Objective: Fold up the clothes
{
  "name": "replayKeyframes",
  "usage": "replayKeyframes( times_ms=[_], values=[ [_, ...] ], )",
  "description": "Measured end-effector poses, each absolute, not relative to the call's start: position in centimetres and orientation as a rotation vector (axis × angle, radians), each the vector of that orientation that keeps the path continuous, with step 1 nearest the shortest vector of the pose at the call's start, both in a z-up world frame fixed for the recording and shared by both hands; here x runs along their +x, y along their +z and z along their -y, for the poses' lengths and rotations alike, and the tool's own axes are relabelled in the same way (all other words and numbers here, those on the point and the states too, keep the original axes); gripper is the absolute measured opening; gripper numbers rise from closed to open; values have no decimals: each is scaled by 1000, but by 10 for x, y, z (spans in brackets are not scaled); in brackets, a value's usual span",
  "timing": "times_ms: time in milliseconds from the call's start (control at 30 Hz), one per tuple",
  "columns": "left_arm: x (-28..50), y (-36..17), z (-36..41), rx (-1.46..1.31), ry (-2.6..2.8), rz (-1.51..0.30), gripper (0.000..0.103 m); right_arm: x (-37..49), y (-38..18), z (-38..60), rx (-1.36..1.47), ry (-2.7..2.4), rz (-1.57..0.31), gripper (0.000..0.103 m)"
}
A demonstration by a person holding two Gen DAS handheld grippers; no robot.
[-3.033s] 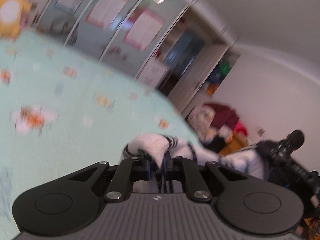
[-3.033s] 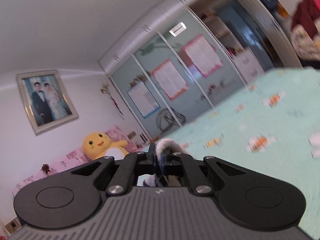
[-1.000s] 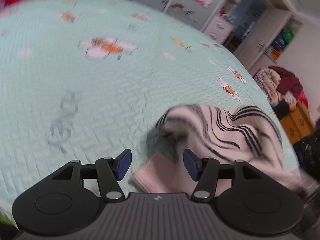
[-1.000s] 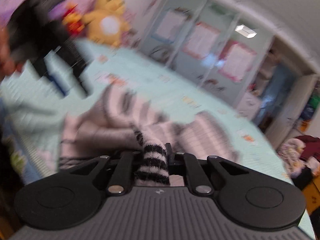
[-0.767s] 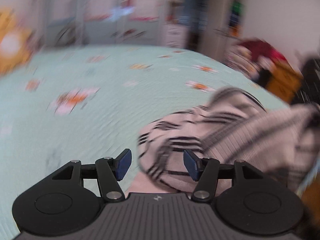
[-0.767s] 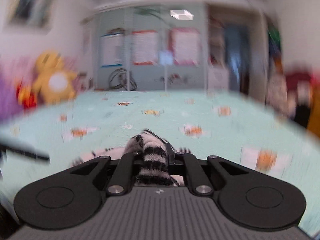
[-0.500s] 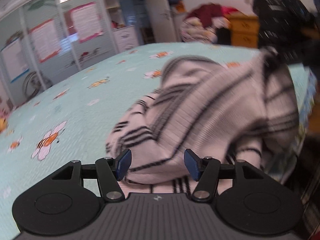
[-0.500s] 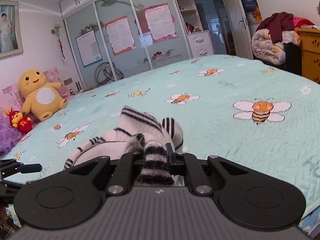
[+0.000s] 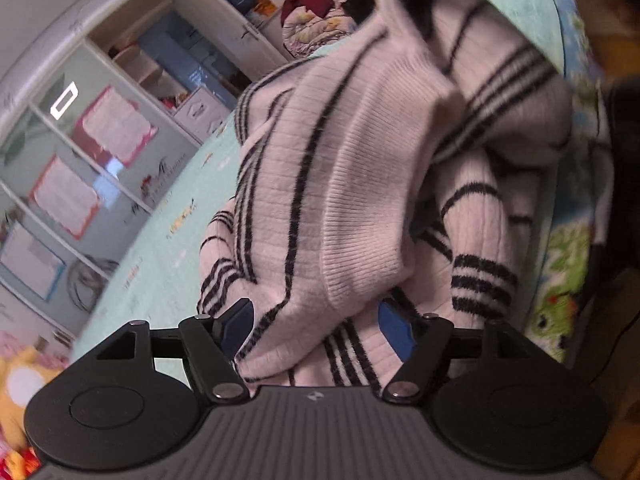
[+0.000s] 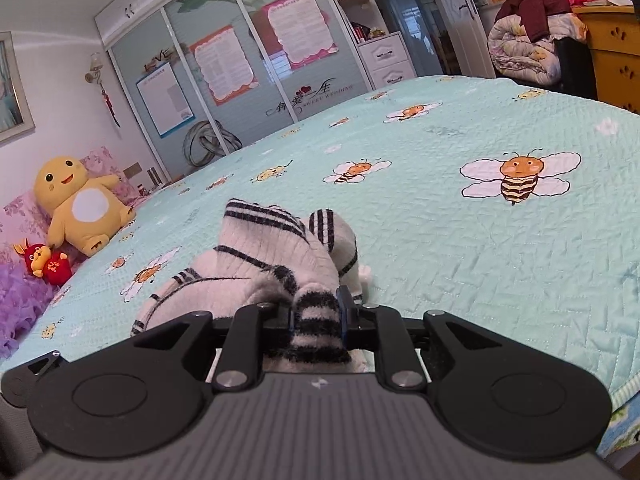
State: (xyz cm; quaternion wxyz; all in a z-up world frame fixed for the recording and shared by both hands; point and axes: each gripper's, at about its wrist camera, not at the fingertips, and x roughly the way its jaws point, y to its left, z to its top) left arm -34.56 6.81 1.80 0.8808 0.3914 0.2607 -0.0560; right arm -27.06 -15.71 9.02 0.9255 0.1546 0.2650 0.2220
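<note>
Sweater (image 9: 360,184): a white knit with black stripes, bunched on the bed (image 10: 480,260) near its edge.
Left gripper (image 9: 316,326): jaws apart and just opened wider; cloth lies between them, not pressed.
Right gripper (image 10: 318,314): jaws clamped on a striped fold, just loosened a little.
Relation: the heap lies directly ahead of both grippers.
Change: three seconds ago the left jaws were pinching the cloth.

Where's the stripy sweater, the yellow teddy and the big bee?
striped sweater (image 10: 276,248), right wrist view, on its folded body.
yellow plush toy (image 10: 82,208), right wrist view, on its white belly.
bee print (image 10: 519,178), right wrist view, on its striped body.
</note>
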Motion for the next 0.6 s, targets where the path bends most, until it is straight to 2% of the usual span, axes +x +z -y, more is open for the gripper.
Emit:
replayKeyframes(
  times_ms=[200, 233, 267, 333, 433, 533, 600],
  values=[
    [-338, 11, -69, 894, -93, -470, 75, -273, 98, 156, 300, 470, -534, 19],
    [-337, 14, -70, 875, -95, -468, 72, -273, 98, 156, 297, 471, -533, 19],
    [-335, 17, -73, 848, -98, -474, 63, -274, 99, 155, 294, 473, -533, 19],
    [-333, 26, -76, 794, -100, -477, 52, -275, 99, 153, 287, 476, -531, 19],
    [-331, 40, -83, 697, -103, -467, 29, -277, 99, 151, 266, 479, -528, 19],
    [-327, 54, -91, 551, -95, -468, 20, -278, 99, 151, 254, 481, -524, 19],
    [-327, 67, -98, 473, -67, -441, 18, -278, 101, 151, 247, 482, -522, 19]
  ],
)
